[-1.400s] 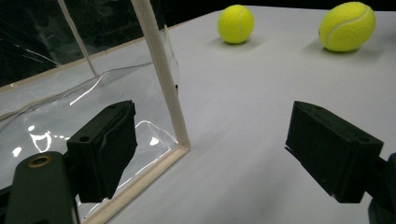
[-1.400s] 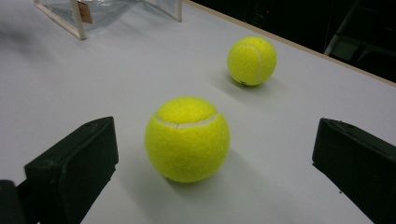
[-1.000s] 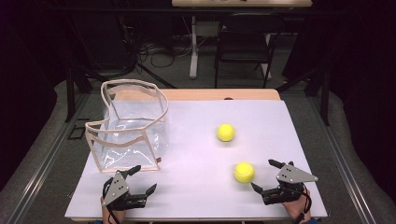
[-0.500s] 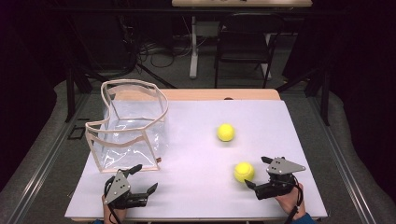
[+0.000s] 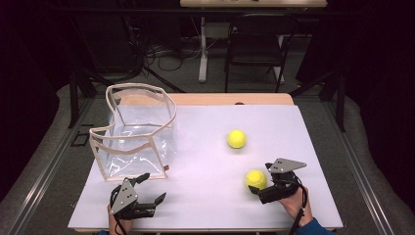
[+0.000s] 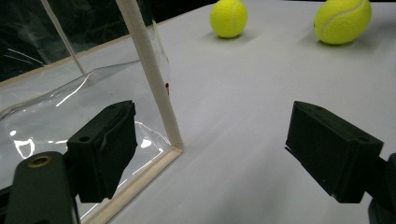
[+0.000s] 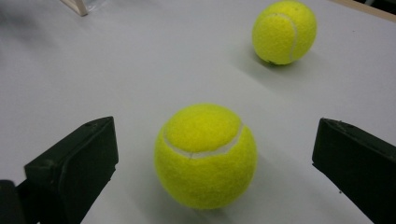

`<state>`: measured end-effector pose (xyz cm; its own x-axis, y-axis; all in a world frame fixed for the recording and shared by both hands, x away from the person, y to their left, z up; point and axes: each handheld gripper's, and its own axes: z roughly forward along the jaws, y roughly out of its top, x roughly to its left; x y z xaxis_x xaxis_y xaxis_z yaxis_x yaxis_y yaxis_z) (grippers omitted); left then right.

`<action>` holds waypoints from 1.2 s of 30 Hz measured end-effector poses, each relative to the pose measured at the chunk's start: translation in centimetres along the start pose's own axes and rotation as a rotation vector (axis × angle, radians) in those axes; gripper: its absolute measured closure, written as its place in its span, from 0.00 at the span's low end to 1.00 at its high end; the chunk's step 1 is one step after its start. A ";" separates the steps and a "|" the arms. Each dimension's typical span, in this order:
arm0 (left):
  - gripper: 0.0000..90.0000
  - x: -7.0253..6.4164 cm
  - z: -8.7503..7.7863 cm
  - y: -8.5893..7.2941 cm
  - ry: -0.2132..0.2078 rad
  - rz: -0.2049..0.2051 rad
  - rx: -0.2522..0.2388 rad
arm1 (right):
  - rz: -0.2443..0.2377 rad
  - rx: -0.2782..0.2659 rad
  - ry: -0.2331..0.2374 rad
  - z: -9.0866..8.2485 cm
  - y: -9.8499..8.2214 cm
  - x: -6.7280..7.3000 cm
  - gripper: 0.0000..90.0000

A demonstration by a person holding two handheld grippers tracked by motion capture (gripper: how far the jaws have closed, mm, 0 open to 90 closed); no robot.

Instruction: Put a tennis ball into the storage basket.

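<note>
Right gripper (image 5: 260,183) low at the near right of the white table (image 5: 205,161); jaws spread wide, nothing pinched; in the right gripper view the near round yellow-green felt tennis ball (image 7: 205,155) sits on the table between the two black jaws, a gap visible on each side, neither jaw touching it; from the high view the same ball (image 5: 256,179) lies just in front of the gripper's grey three-cornered plate.

Second yellow-green tennis ball (image 5: 236,138) rests farther back, toward the table's middle, well apart from the first; it appears at upper right in the right gripper view (image 7: 284,31).

Left gripper (image 5: 152,188) low at the near left edge of the table; jaws likewise spread, empty; in the left gripper view its own gripper point (image 6: 210,158) lies over bare table, with the near corner of the clear plastic open-topped bag with cream fabric edging (image 6: 154,79) standing just beside the left-hand jaw; contact between jaw and bag cannot be told.

The bag (image 5: 134,132) stands upright at the table's left, mouth open upward; both balls lie outside it, well to its right.
</note>
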<state>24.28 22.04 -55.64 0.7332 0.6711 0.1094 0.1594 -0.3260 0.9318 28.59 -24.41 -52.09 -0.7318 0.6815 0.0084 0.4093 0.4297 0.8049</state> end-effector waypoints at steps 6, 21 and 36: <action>0.18 0.0 0.1 0.0 -0.003 0.001 -0.001 | 0.003 0.020 -0.005 0.5 0.3 0.0 0.00; 0.18 0.0 0.2 0.0 -0.013 0.003 0.006 | -0.013 0.102 -0.036 2.4 1.0 -0.1 0.00; 0.18 0.1 0.2 0.0 -0.015 -0.003 0.002 | -0.019 0.175 -0.031 4.0 0.9 -0.3 0.00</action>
<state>24.46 22.02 -55.73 0.7425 0.6621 0.1015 0.1629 -0.3256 0.9314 31.37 -21.90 -53.78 -0.7241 0.6892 -0.0267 0.4861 0.5374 0.6891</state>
